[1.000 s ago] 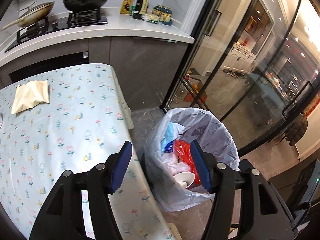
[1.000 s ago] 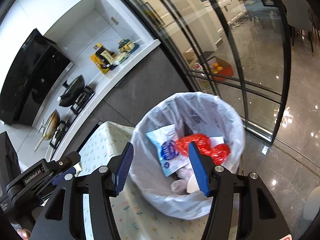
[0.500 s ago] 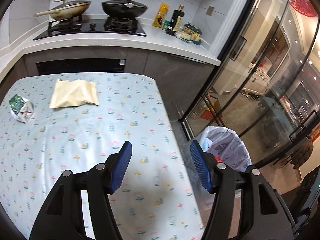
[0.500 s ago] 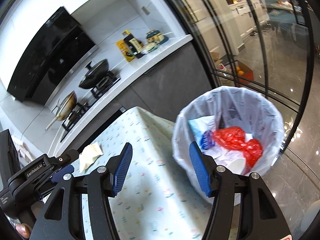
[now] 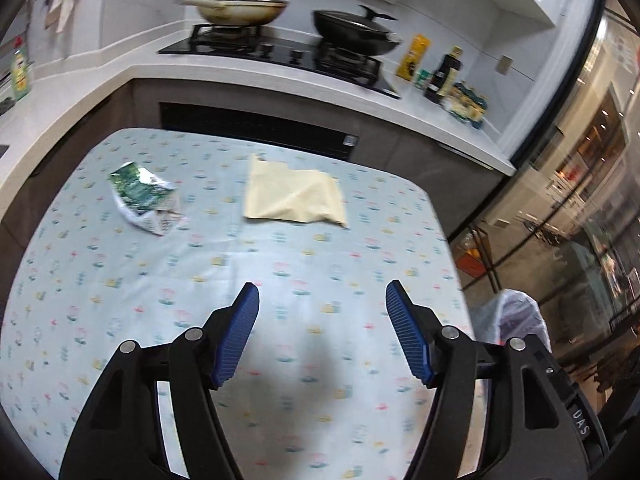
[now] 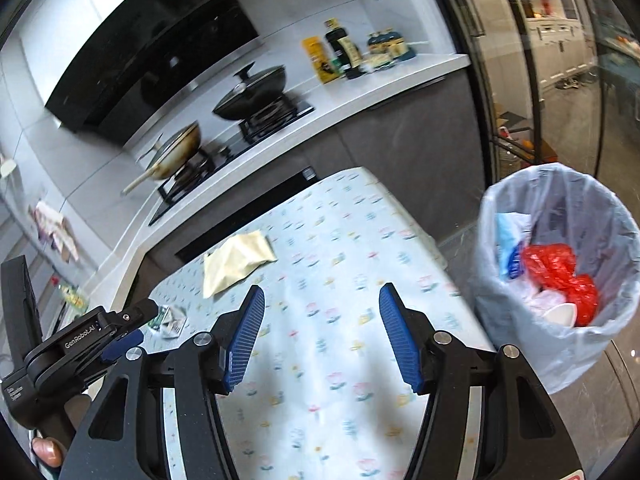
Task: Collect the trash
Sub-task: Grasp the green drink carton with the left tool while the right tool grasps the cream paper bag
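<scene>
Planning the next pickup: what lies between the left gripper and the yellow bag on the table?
Only bare flowered tablecloth, as the left wrist view shows. The left gripper, jaws opening and empty, faces the yellow bag; the crumpled green wrapper lies off to the side.

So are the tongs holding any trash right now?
No. The left tongs are opening with nothing between them, and the right tongs are open and empty. The green wrapper lies on the table.

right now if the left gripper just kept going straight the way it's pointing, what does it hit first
Most likely the bare flowered tablecloth. The left gripper has nothing between its opening jaws and tilts down at the table. The cream paper bag lies beyond, and the crumpled green wrapper sits off to the left. Depth is hard to judge.
</scene>
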`<state>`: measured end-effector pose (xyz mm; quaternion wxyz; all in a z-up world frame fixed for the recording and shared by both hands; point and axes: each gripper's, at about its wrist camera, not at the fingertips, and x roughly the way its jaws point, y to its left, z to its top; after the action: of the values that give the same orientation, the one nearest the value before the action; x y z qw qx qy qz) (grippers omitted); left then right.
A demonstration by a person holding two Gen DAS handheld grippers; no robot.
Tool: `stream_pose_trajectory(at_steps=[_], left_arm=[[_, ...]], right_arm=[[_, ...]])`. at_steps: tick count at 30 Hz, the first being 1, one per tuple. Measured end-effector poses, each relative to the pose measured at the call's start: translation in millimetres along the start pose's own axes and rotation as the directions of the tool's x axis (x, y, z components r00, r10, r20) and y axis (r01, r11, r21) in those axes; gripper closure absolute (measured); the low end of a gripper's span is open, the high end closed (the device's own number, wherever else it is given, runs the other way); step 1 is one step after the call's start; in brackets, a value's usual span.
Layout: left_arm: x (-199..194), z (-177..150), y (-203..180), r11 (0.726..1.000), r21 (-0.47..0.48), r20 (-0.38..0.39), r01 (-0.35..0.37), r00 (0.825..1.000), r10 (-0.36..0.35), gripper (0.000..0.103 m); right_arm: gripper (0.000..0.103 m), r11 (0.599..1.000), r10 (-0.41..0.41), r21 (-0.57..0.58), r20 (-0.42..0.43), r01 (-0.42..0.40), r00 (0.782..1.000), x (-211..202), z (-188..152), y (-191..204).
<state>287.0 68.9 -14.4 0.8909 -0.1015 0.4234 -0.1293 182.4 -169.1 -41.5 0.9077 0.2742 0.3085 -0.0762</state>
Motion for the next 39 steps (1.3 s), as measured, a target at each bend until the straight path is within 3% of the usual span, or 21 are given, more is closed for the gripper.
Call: stream_pose_trajectory(at_steps=[9, 19, 25, 29, 32, 36, 39], left_arm=[[14.5, 20.7, 109.7, 0.985, -0.103, -0.026, -0.138, 0.99, 0.136, 0.035], [67.0, 57.3, 197.7, 0.957, -0.197, -0.078, -0.214, 0.976, 0.203, 0.027], [111.0, 73.2, 223.6, 0.944, -0.222, -0.122, -0.245, 0.967, 0.223, 0.023], [135.4, 79.0, 235.0, 0.939, -0.253, -0.154, -0.232, 0.968, 0.198, 0.023], [146.7, 80.8, 236.1, 0.938, -0.255, -0.157, -0.235, 0.967, 0.199, 0.024], [150.3, 85.8, 228.1, 0.949, -0.229, -0.142, -0.216, 0.972, 0.187, 0.04], [152.2, 87.8, 222.8, 0.948, -0.218, -0.133, -0.23, 0.97, 0.204, 0.042]], right_arm=[[0.045, 0.998, 0.025, -0.061, -0.084, -0.03, 0.996, 62.3, -15.4, 61.9], [0.045, 0.994, 0.011, -0.107, -0.145, -0.027, 0.989, 152.3, -3.2, 94.1], [0.035, 0.994, 0.012, -0.107, -0.154, -0.029, 0.988, 204.7, 18.2, 101.0], [0.025, 0.991, 0.016, -0.131, -0.166, -0.039, 0.986, 238.8, 30.7, 107.5], [0.025, 0.989, 0.03, -0.134, -0.203, -0.058, 0.979, 264.2, 34.5, 109.5], [0.025, 0.988, 0.046, -0.131, -0.243, -0.08, 0.969, 287.5, 33.1, 109.1], [0.024, 0.985, 0.048, -0.151, -0.246, -0.087, 0.968, 293.6, 29.0, 112.9]])
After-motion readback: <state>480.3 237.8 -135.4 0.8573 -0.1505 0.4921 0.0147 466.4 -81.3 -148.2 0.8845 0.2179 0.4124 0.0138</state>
